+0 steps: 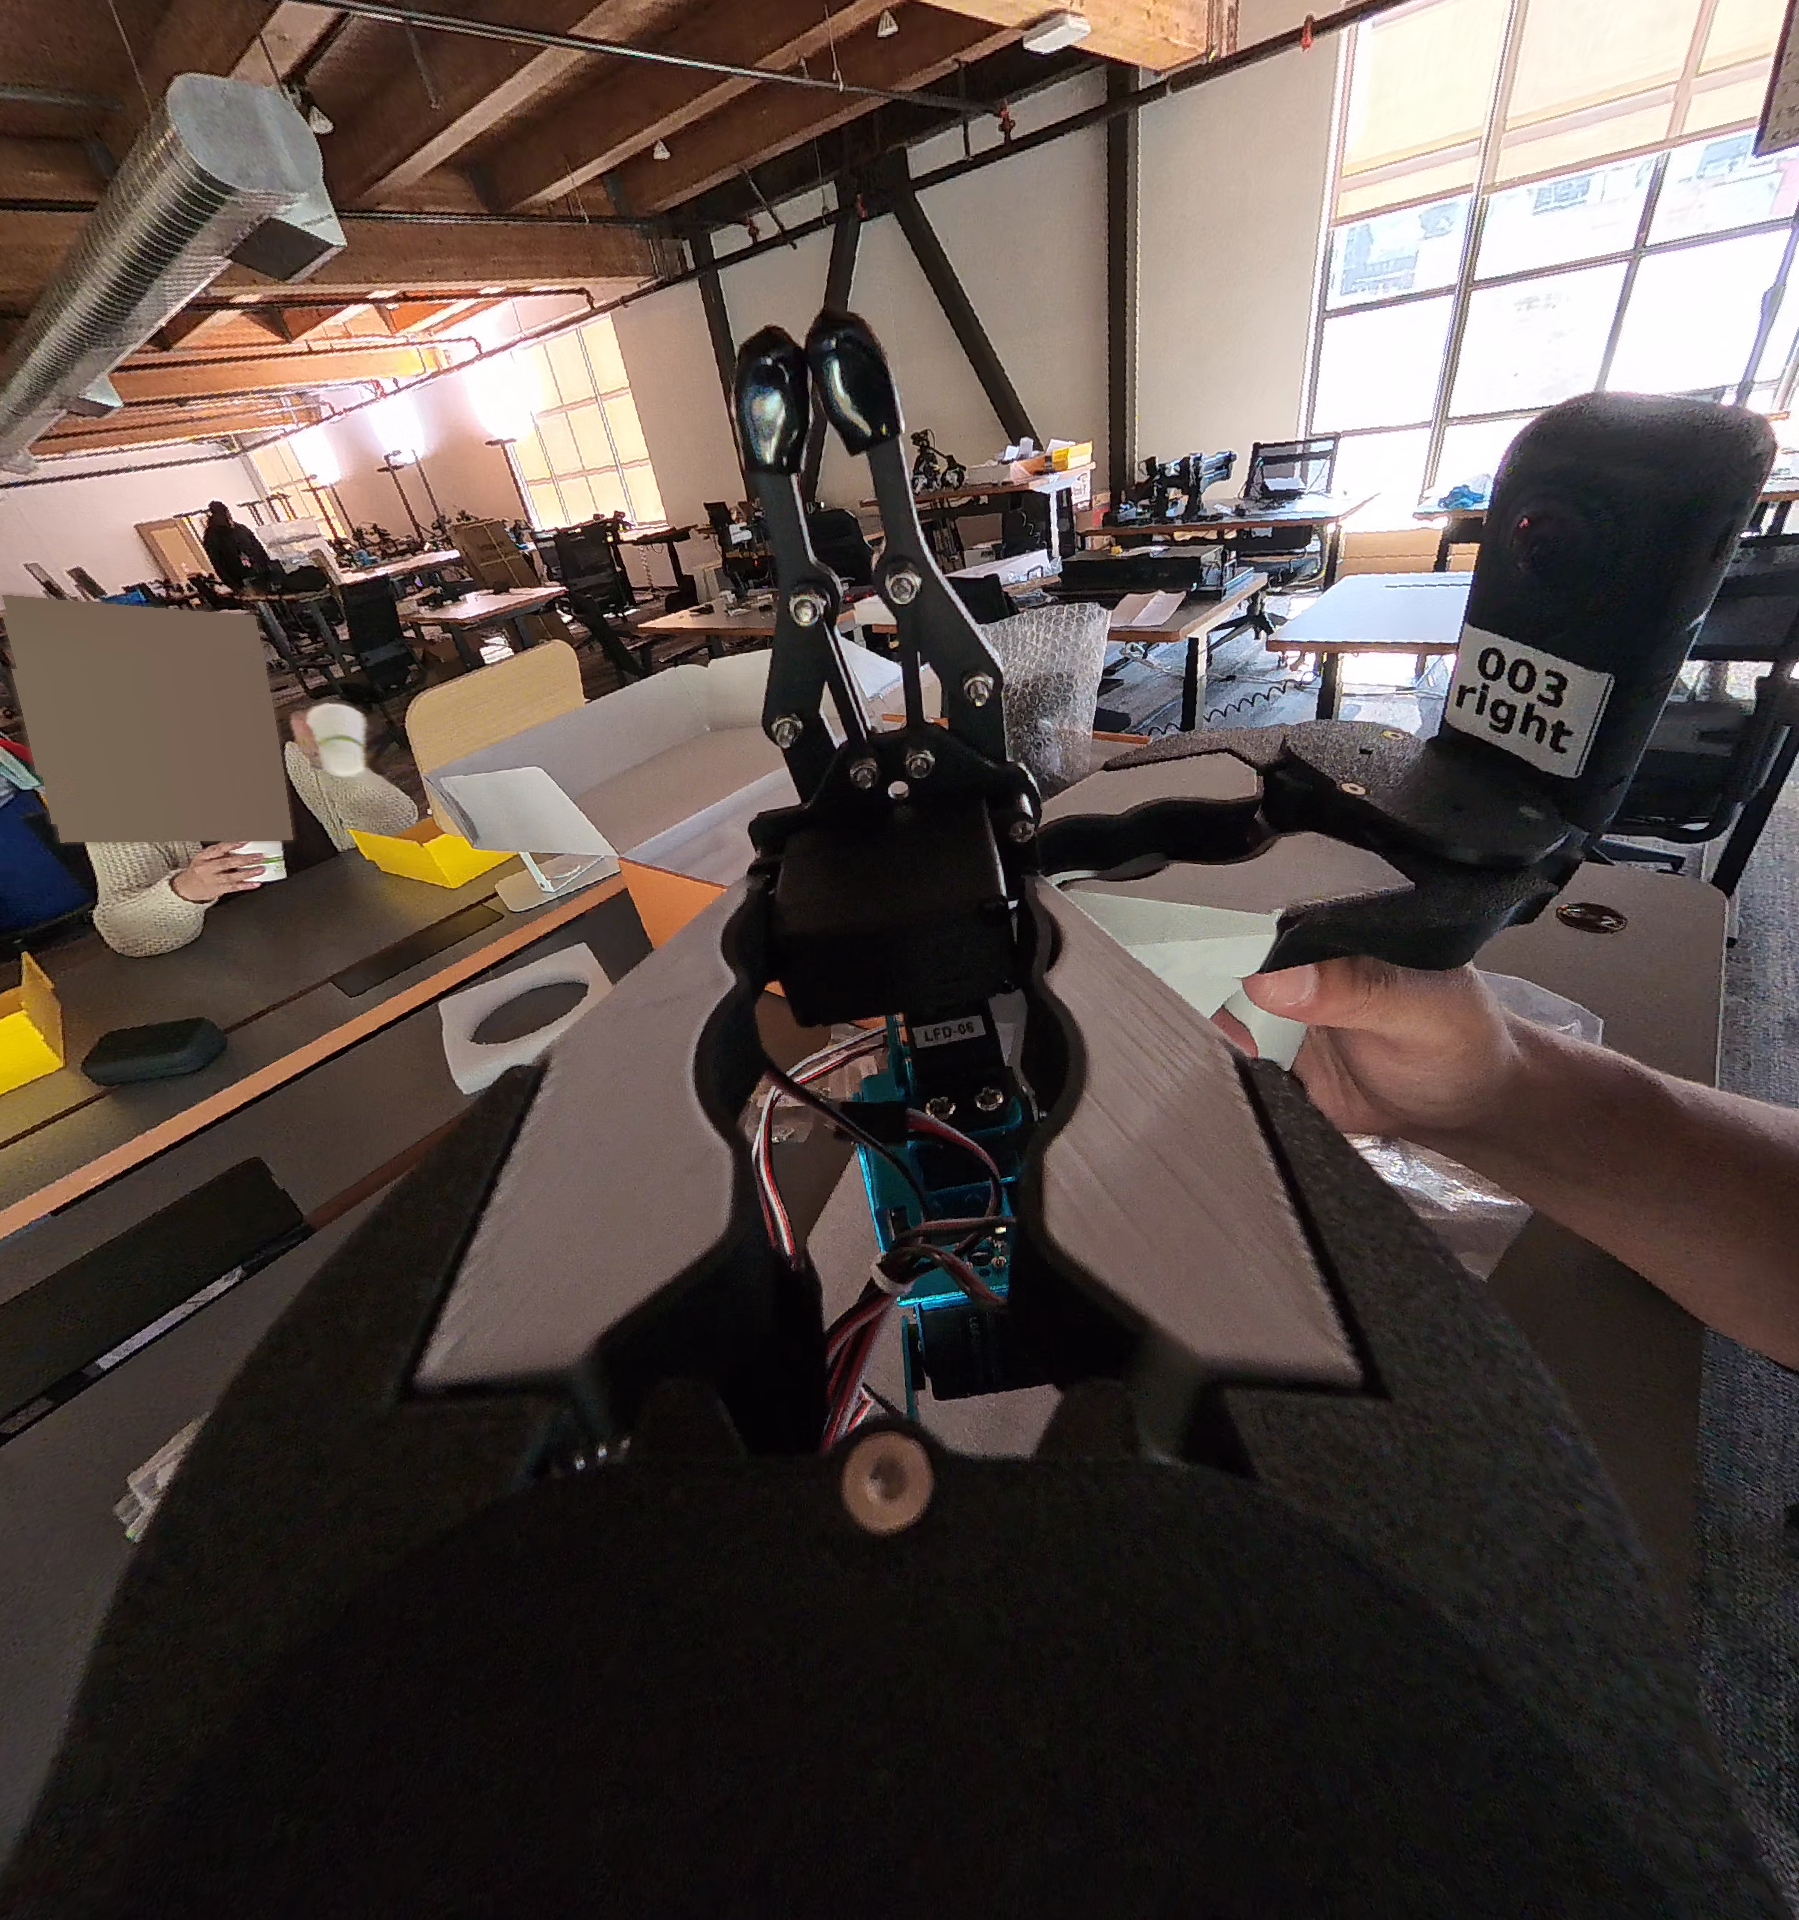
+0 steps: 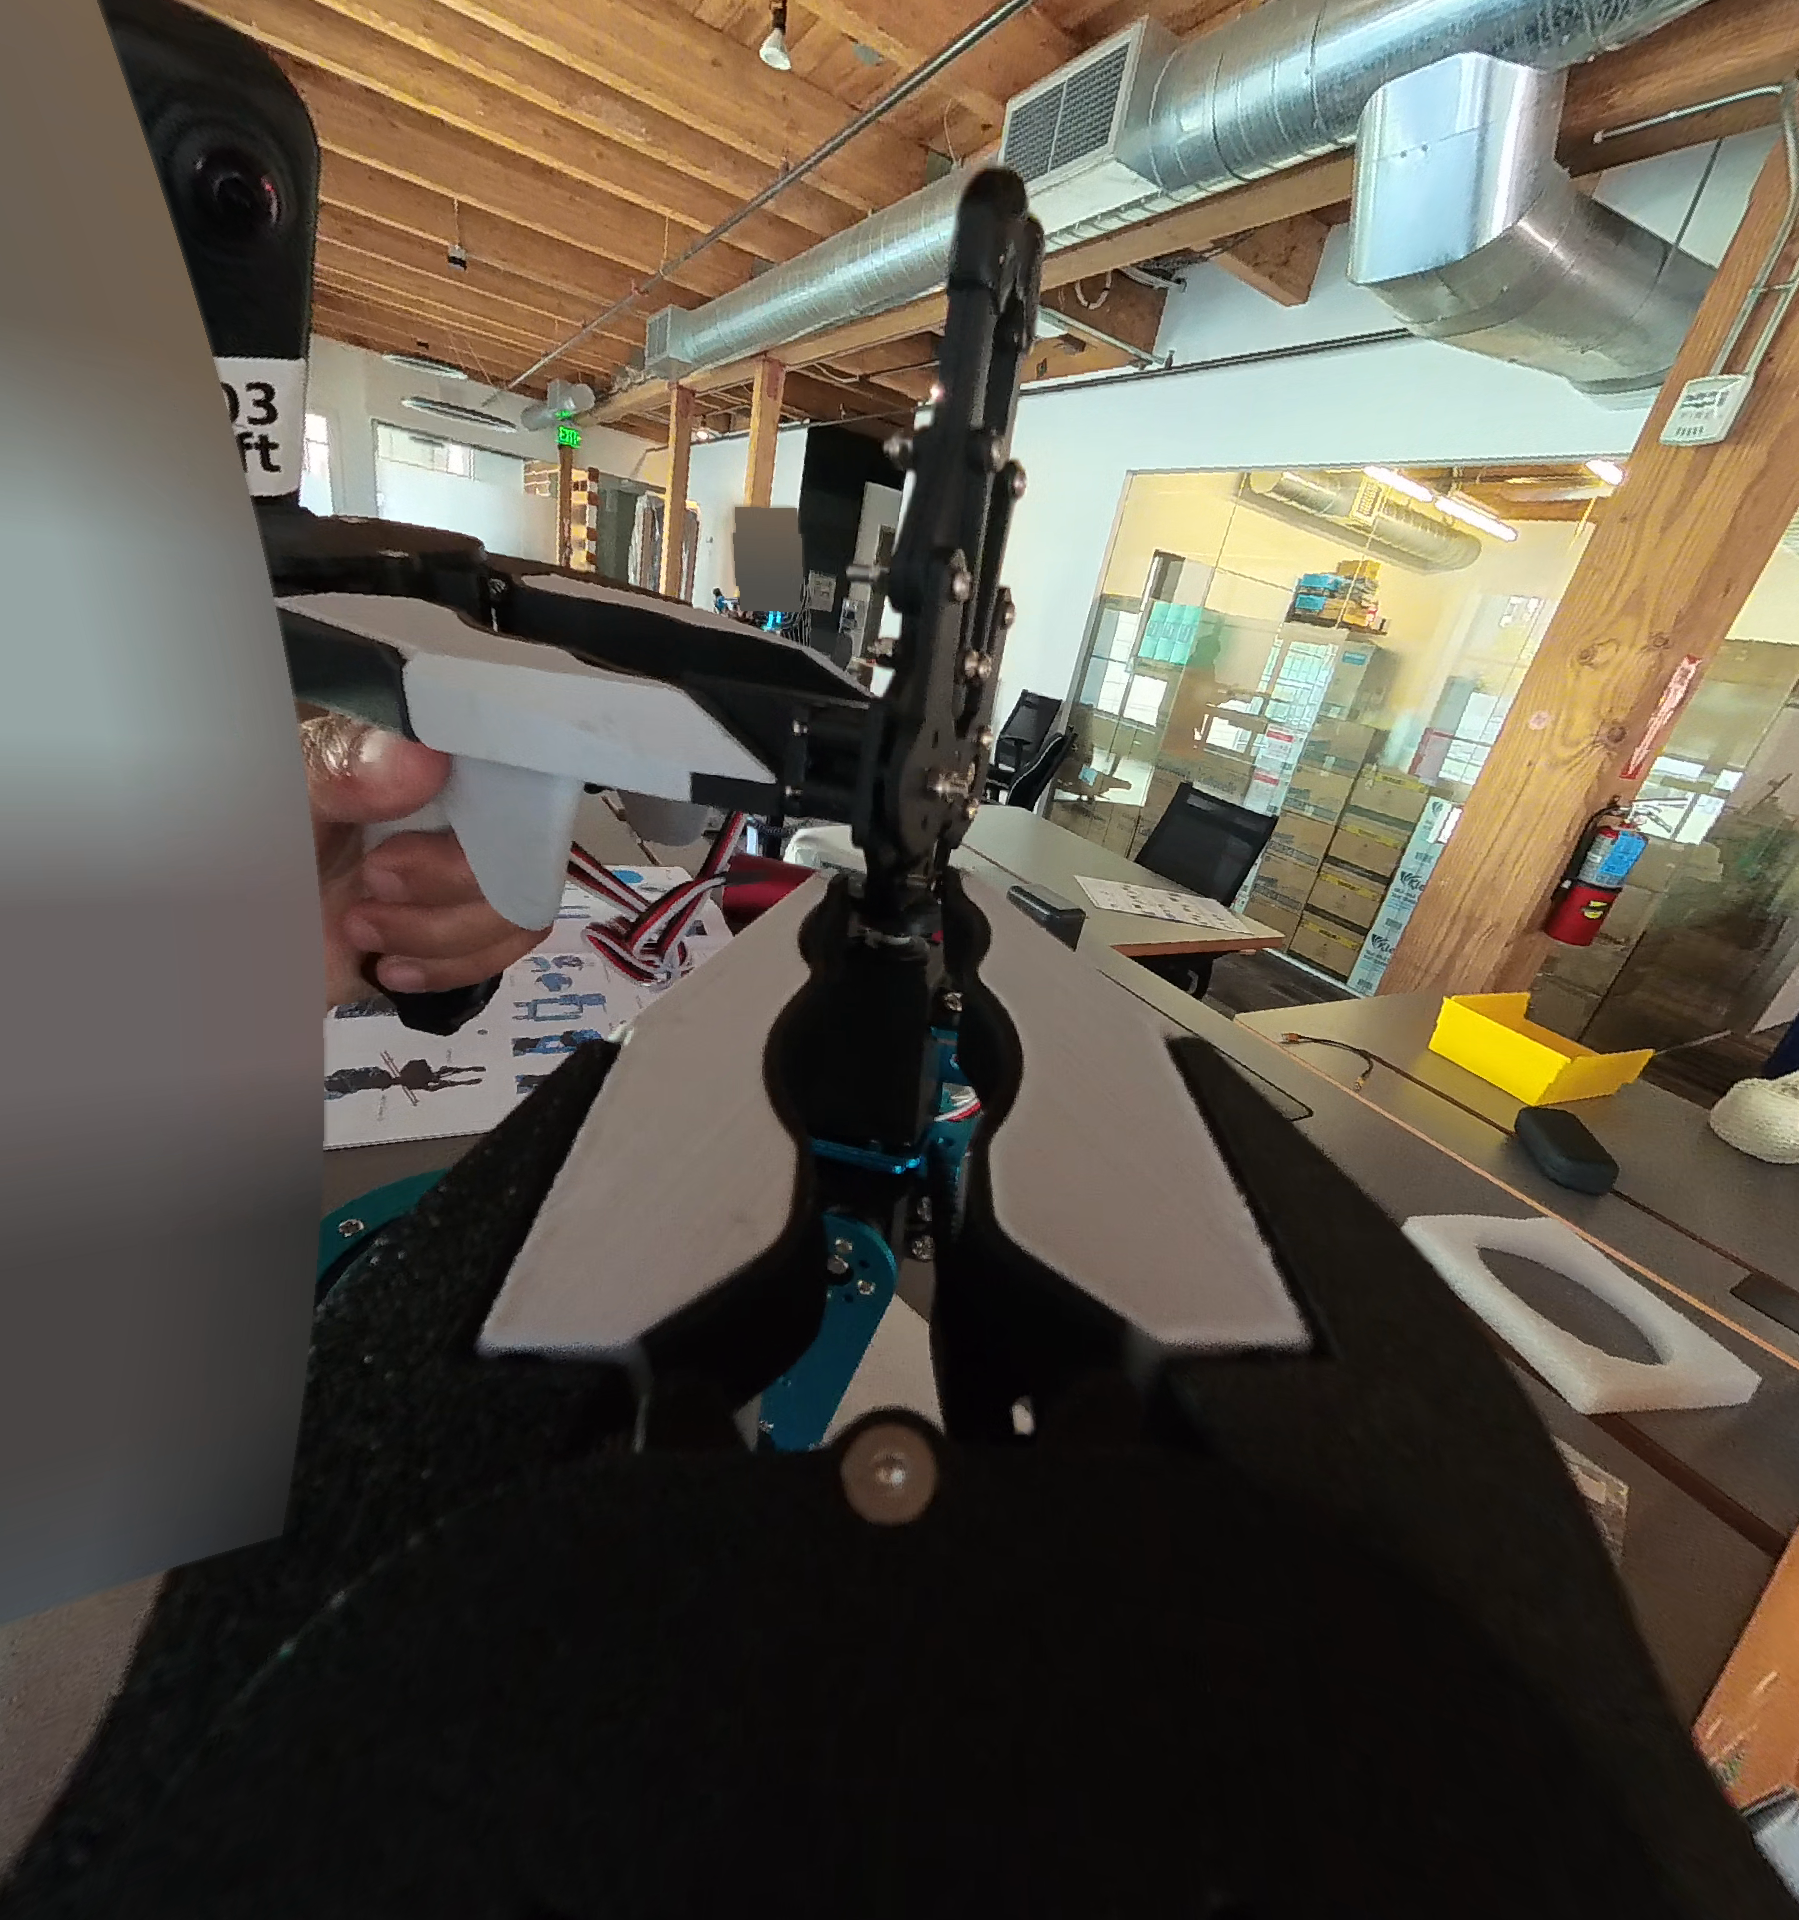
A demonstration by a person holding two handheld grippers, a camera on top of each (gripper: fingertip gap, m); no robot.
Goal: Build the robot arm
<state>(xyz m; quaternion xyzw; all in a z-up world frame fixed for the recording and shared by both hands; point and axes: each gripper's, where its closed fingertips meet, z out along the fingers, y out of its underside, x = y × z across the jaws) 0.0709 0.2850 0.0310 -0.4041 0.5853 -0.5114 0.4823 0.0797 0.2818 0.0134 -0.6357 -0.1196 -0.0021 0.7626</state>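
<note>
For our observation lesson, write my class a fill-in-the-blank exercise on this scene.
The left gripper and the right gripper both clamp a small robot arm by its ___ motor block.
The robot arm's claw points ___.
The open box near the black case is ___.
Missing: black; up; yellow.

Left wrist view: your camera looks forward along its fingers, very near the small robot claw (image 1: 822,395), facing the windows.
Right wrist view: set equally close, looking side-on at that claw (image 2: 994,239).
Shared: claw, white foam frame (image 1: 521,1013) (image 2: 1581,1314).
</note>
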